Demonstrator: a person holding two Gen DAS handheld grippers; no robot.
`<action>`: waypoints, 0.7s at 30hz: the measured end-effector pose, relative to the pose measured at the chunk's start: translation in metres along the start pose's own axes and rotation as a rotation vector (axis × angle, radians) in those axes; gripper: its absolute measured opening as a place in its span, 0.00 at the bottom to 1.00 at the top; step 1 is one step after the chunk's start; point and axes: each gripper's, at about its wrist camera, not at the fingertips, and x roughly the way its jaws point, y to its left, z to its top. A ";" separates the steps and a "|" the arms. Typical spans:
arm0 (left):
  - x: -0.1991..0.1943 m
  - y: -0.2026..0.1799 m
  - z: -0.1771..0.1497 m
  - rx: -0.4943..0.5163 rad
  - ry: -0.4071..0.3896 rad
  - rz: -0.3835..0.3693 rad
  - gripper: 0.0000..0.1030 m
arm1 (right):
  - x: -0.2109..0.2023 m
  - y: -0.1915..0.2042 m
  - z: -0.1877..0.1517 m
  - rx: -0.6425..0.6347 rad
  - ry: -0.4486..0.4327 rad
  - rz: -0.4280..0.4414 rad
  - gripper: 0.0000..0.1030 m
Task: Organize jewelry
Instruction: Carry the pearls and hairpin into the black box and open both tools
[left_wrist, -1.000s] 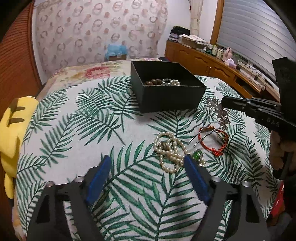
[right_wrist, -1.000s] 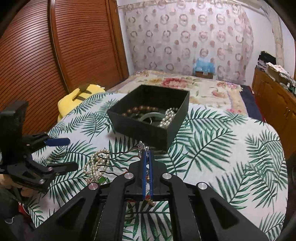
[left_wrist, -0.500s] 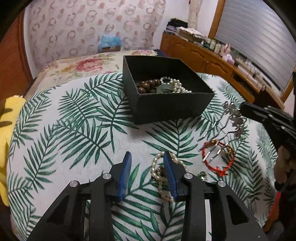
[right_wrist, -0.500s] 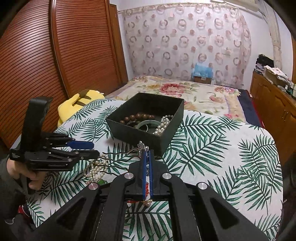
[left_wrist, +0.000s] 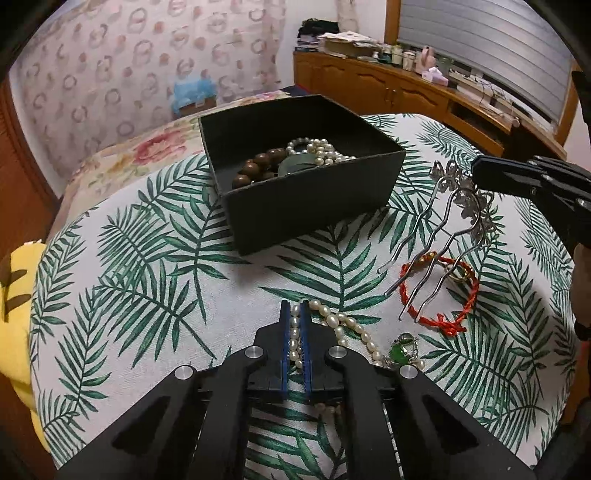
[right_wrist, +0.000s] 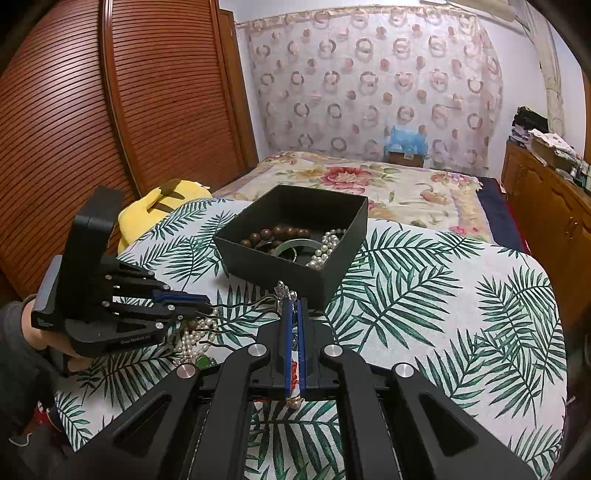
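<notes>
pinching a strand of the pearl necklace (left_wrist: 334, 320), the left gripper (left_wrist: 294, 314) has its blue fingers closed on the beads low over the leaf-print cloth (left_wrist: 155, 266); the rest of the strand trails right toward a green pendant (left_wrist: 400, 350). the right gripper (right_wrist: 293, 306) is clamped on the silver hairpin (left_wrist: 443, 240), whose long axis runs from the ornate head at the fingers down-left, prongs pointing toward the left gripper, over the red cord bracelet (left_wrist: 441, 317). just beyond sits the black box (left_wrist: 314, 199).

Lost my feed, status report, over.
Left gripper shut on pearl necklace. Right gripper shut on silver hairpin. Black box ahead, path open.
</notes>
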 end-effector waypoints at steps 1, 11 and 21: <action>-0.002 0.000 0.000 -0.003 -0.009 0.000 0.04 | -0.001 -0.001 0.000 0.000 -0.002 -0.001 0.03; -0.081 -0.005 0.015 -0.062 -0.204 -0.037 0.04 | -0.019 -0.004 0.013 -0.009 -0.037 -0.016 0.03; -0.127 -0.006 0.045 -0.053 -0.315 -0.015 0.04 | -0.033 -0.003 0.031 -0.024 -0.074 -0.029 0.03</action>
